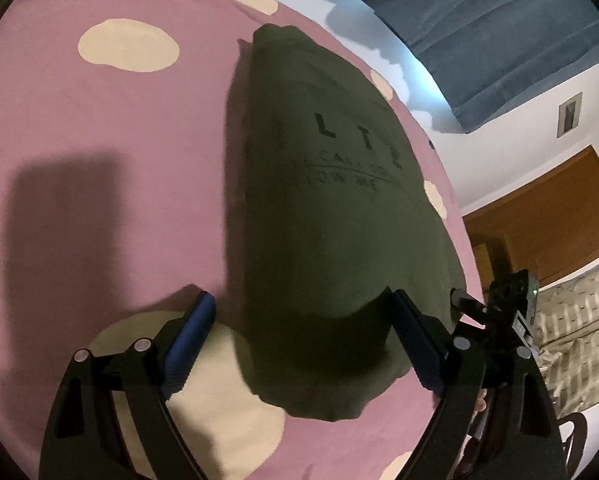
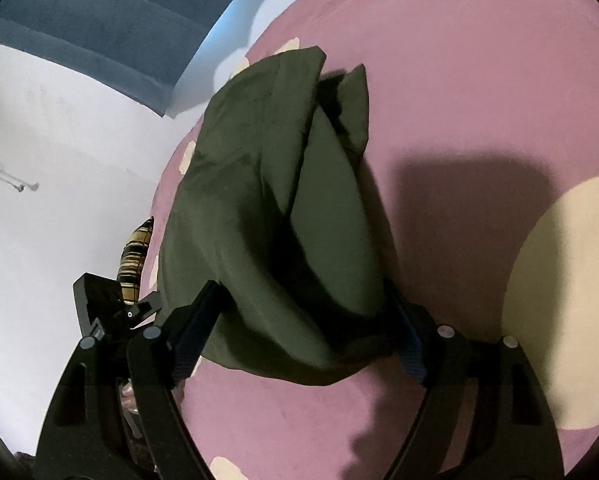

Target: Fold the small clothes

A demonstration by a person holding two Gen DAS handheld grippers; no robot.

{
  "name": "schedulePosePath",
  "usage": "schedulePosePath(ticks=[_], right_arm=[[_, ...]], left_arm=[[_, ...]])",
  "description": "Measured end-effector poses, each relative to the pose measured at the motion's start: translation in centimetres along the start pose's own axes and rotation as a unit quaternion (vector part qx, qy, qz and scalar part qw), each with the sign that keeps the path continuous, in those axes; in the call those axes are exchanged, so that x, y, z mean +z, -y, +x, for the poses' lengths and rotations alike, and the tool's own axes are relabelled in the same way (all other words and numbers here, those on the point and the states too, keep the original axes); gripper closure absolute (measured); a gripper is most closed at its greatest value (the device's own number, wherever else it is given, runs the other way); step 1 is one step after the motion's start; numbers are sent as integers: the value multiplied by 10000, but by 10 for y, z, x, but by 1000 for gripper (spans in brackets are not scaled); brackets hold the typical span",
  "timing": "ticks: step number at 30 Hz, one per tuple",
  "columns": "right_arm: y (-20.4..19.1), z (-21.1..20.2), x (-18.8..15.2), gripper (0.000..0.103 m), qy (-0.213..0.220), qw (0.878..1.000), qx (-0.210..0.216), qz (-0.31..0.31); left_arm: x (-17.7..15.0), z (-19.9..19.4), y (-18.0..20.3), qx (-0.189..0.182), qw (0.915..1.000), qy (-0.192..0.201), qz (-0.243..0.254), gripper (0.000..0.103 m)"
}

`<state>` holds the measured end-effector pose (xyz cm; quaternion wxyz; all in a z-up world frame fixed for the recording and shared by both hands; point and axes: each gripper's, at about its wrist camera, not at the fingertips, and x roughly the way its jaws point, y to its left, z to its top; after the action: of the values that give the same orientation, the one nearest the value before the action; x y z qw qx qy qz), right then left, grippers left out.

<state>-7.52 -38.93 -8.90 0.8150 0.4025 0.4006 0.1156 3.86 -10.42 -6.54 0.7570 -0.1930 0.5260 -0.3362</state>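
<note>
A dark olive-green shirt (image 1: pixel 331 208) with black lettering lies folded on a pink bedsheet with cream spots (image 1: pixel 99 152). My left gripper (image 1: pixel 299 312) is open, its blue-padded fingers straddling the shirt's near end just above it. In the right wrist view the same shirt (image 2: pixel 267 208) shows its folded layers and a tucked sleeve. My right gripper (image 2: pixel 303 312) is open, its fingers on either side of the shirt's near end. The other gripper (image 1: pixel 511 304) shows at the right edge of the left wrist view.
The pink sheet (image 2: pixel 479 80) spreads around the shirt. A blue headboard (image 1: pixel 491 32) and white wall lie beyond the bed. A wooden door (image 1: pixel 547 216) and a patterned cushion (image 1: pixel 579 320) are at the right. A striped item (image 2: pixel 133 256) lies off the bed's edge.
</note>
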Motion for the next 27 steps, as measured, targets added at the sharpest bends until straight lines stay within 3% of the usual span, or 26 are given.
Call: schedulePosePath(ticks=[3,5,9,10,12,13,14,17,21,23,27], right_arm=[[3,-4,1,23,137,9999,-59,51],[5,-3,0,23,130,9999,-30,62],[2,9,1,21,15,9999,91,-89],[0,12,1,23,-25,9999,88,-132],[-3,15,1,46,-67,9998,24,-175],[-2,19,0,66,-243,9994,241,-85],[2,23,-1,71,-341,9982,481,95],[-5,21,-5,76,-254,9983,525,86],[-19,13,-15,77,-172,9981,598,-42],[-15,18,-18,77,-258,9981,544,-93],[12,33,-13,77,-382,9942,932,370]], left_arm=[[0,-4,4,-128,9996,5,260,16],[-2,-1,9,32,9988,-6,484,16],[0,20,-4,-213,9991,-332,154,15],[1,20,-1,-227,9990,-276,275,16],[1,19,5,-105,9985,-249,481,26],[0,19,8,79,9978,-269,597,31],[0,19,9,141,9974,-268,649,36],[2,12,17,294,9964,-266,754,44],[4,2,19,356,9963,-333,704,46],[1,8,16,448,9948,-406,815,46],[-2,13,12,493,9939,-317,932,44]])
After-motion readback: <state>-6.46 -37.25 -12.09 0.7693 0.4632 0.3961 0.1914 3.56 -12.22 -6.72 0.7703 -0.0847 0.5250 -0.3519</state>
